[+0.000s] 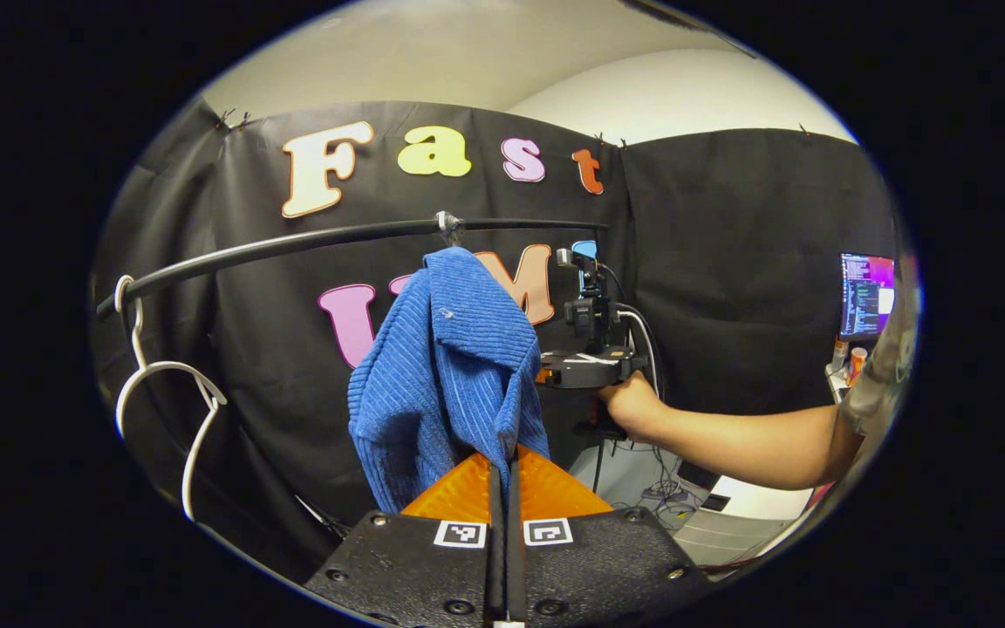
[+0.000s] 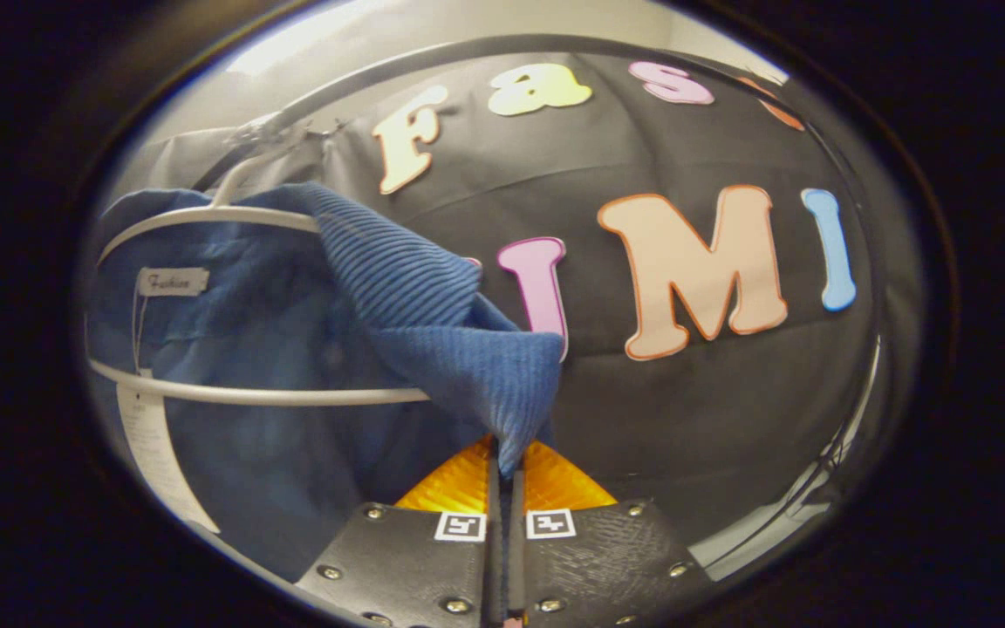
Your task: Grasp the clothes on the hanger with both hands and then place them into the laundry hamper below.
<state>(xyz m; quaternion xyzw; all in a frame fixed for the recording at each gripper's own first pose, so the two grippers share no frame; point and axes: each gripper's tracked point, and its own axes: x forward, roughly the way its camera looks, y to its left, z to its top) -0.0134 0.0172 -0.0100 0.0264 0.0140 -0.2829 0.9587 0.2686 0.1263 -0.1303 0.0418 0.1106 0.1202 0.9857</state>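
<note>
A blue ribbed garment (image 1: 446, 366) hangs from the black rail (image 1: 293, 244) in the left gripper view. My left gripper (image 1: 502, 462) is shut on its lower edge, cloth pinched between the orange fingers (image 1: 459, 493). The right gripper (image 1: 546, 375), held by a hand (image 1: 633, 406), meets the garment's right side at about mid height. In the right gripper view the blue ribbed garment (image 2: 433, 296) drapes over a white hanger (image 2: 241, 394), and my right gripper (image 2: 504, 467) is shut on a fold of it. The hamper is out of sight.
An empty white hanger (image 1: 162, 384) hangs at the rail's left end. A person's forearm (image 1: 747, 440) reaches in from the right. A lit monitor (image 1: 864, 296) and a white desk with cables (image 1: 712, 515) stand at the right, behind the arm.
</note>
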